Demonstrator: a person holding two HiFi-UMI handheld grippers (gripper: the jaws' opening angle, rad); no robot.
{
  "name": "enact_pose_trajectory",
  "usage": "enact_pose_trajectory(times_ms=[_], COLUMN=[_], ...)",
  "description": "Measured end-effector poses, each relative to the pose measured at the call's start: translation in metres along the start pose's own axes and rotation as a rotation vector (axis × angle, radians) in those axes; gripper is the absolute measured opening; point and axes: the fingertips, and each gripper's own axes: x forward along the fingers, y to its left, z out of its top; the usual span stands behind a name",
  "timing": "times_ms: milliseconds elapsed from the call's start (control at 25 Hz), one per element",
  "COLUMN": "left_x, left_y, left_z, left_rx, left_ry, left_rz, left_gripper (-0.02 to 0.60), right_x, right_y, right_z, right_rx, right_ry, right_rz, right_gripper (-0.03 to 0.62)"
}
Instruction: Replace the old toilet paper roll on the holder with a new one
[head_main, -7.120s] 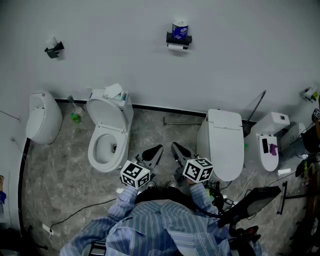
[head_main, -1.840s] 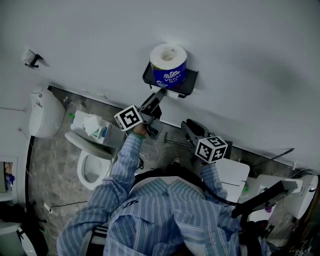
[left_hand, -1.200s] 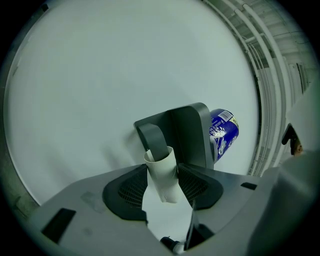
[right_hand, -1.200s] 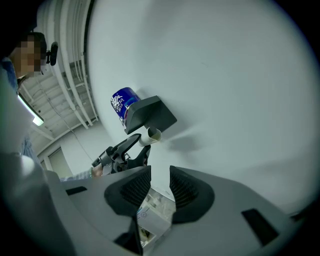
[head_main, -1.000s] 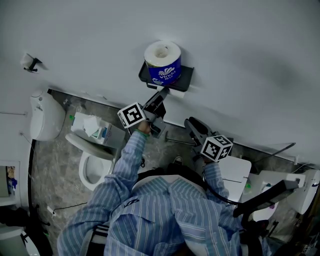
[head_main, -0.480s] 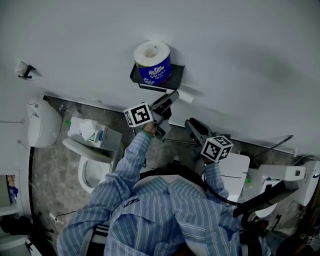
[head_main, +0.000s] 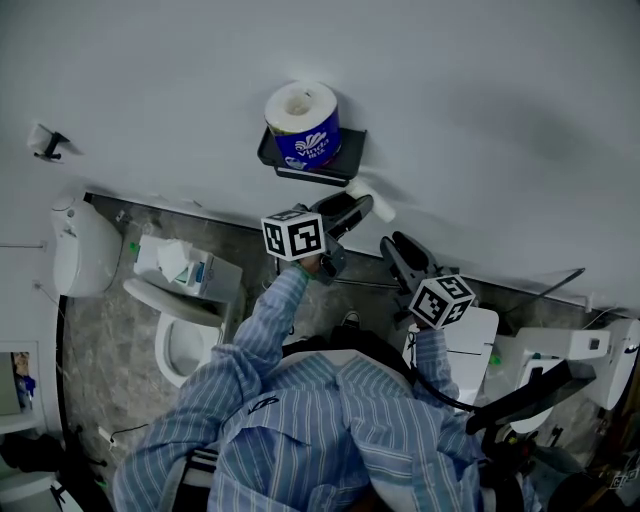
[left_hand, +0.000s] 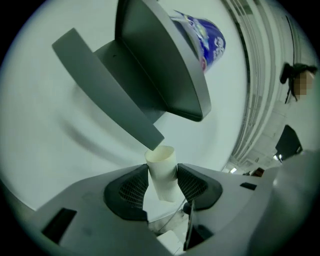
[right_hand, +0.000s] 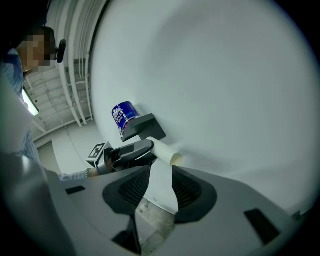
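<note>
My left gripper (head_main: 360, 208) is shut on the old roll, a bare pale cardboard tube (head_main: 372, 198), just right of and below the black wall holder (head_main: 345, 160). In the left gripper view the tube (left_hand: 162, 169) stands pinched between both pads, its end near the holder's lower plate (left_hand: 110, 95). The new roll (head_main: 303, 122), in a blue wrapper, stands upright on the holder's shelf. My right gripper (head_main: 398, 246) hangs lower right of the tube; its jaws have just been opening and nothing is between them. The right gripper view shows the tube (right_hand: 165, 151), the holder (right_hand: 145, 126) and the new roll (right_hand: 124, 116).
Below on the stone floor are an open toilet (head_main: 178, 345) with a tissue box (head_main: 180, 262) on its tank, a closed toilet (head_main: 480, 335) at the right, and a white fixture (head_main: 75, 250) at the left. A small hook (head_main: 45, 140) sticks out of the wall.
My left gripper has drawn the cardboard tube out from under the holder's shelf and to the right, rolling as it went. The right gripper has shifted slightly and its jaws have parted a little.
</note>
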Motion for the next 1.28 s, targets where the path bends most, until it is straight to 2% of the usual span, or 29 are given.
enact_pose_trajectory(times_ms=[120, 320, 520, 800, 920, 1160, 1280], left_x=[-0.004, -0.023, -0.053, -0.086, -0.101, -0.13, -0.142], left_y=[-0.003, 0.003, 0.012, 0.014, 0.011, 0.016, 0.02], left_z=[-0.003, -0.003, -0.004, 0.004, 0.003, 0.001, 0.001], left_rx=[0.077, 0.089, 0.147, 0.158, 0.16, 0.138, 0.13], left_ry=[0.016, -0.002, -0.011, -0.053, -0.067, -0.089, -0.106], left_rz=[0.011, 0.038, 0.095, 0.12, 0.131, 0.159, 0.172], left_gripper=[0.184, 0.184, 0.176, 0.176, 0.176, 0.176, 0.176], right_x=[-0.001, 0.003, 0.026, 0.06, 0.071, 0.097, 0.111], right_y=[0.002, 0.018, 0.048, 0.099, 0.114, 0.141, 0.146], right_z=[0.008, 0.036, 0.072, 0.113, 0.129, 0.151, 0.155], right_rx=[-0.028, -0.119, -0.24, -0.341, -0.39, -0.463, -0.508], right_ry=[-0.009, -0.046, -0.084, -0.13, -0.157, -0.185, -0.177], right_rz=[-0.008, -0.006, 0.056, 0.149, 0.125, 0.089, 0.041], right_gripper=[0.155, 0.193, 0.198, 0.204, 0.279, 0.342, 0.372])
